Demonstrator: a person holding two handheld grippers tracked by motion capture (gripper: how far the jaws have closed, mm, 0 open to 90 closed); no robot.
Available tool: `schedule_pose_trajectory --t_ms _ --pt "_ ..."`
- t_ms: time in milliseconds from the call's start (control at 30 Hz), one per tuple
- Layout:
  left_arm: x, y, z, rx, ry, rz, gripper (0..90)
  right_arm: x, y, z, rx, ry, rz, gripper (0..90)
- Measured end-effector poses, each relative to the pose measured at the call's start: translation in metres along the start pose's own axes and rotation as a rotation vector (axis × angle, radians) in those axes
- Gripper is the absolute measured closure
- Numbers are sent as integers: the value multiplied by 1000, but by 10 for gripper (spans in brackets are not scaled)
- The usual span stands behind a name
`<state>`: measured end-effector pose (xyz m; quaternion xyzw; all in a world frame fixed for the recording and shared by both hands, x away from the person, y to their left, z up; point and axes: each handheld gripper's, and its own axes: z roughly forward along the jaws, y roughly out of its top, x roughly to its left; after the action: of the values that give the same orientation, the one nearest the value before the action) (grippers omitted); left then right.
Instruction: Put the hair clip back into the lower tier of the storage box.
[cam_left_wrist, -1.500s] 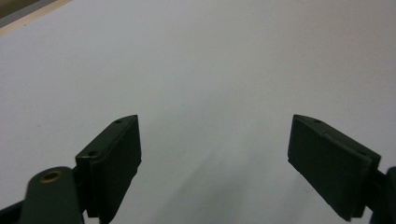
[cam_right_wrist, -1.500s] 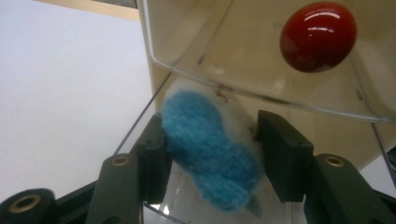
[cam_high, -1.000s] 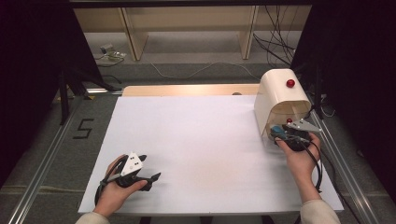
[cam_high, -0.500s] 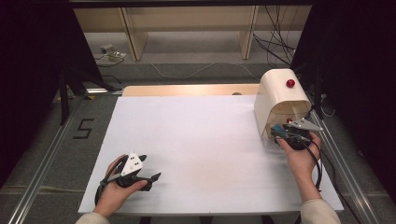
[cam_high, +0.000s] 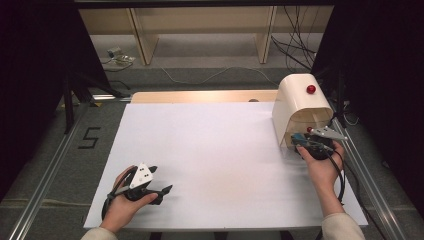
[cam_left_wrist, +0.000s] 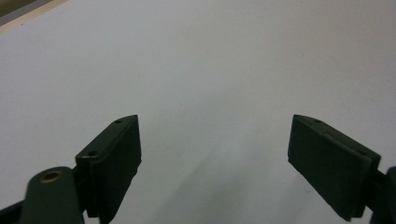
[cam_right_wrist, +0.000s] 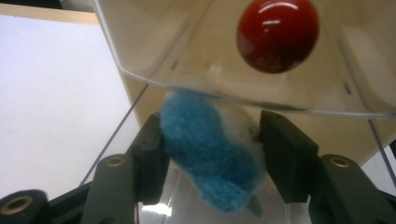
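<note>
Blue and white fluff, a small plush toy (cam_right_wrist: 212, 154), sits squeezed between the two black jaws of the right gripper (cam_right_wrist: 212, 158), which are pressed in on it from both sides. The toy is held right at the mouth of the cream box (cam_high: 300, 107) at the table's right side, just under the box's clear lid (cam_right_wrist: 224, 56) with its red knob (cam_right_wrist: 278, 35). Whether it is going in or coming out cannot be told; the low, level hold looks meant to clear the lid's edge. In the high view the right hand (cam_high: 320, 162) keeps the gripper at the box's open front. The left gripper (cam_left_wrist: 215, 163) rests with its jaws wide apart and nothing between them, over the bare white sheet (cam_high: 215, 150) near the front left, well apart from the box, seemingly parked out of the way while one hand does the work.
</note>
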<state>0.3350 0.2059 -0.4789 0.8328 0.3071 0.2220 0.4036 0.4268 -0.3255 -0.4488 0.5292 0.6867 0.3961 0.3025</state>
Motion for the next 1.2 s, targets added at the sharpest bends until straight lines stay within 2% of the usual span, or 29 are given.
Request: schedule_pose_trajectory --t_ms 267,400,1200 --pt "0 0 0 -1 -1 -1 173 -1 1 -3 -22 -8 46 382" --pt "0 0 -1 -1 -1 -1 173 -2 0 -5 -15 -9 53 367" --pt "0 0 -2 -1 2 -4 174 -1 -2 -26 -12 -29 14 323"
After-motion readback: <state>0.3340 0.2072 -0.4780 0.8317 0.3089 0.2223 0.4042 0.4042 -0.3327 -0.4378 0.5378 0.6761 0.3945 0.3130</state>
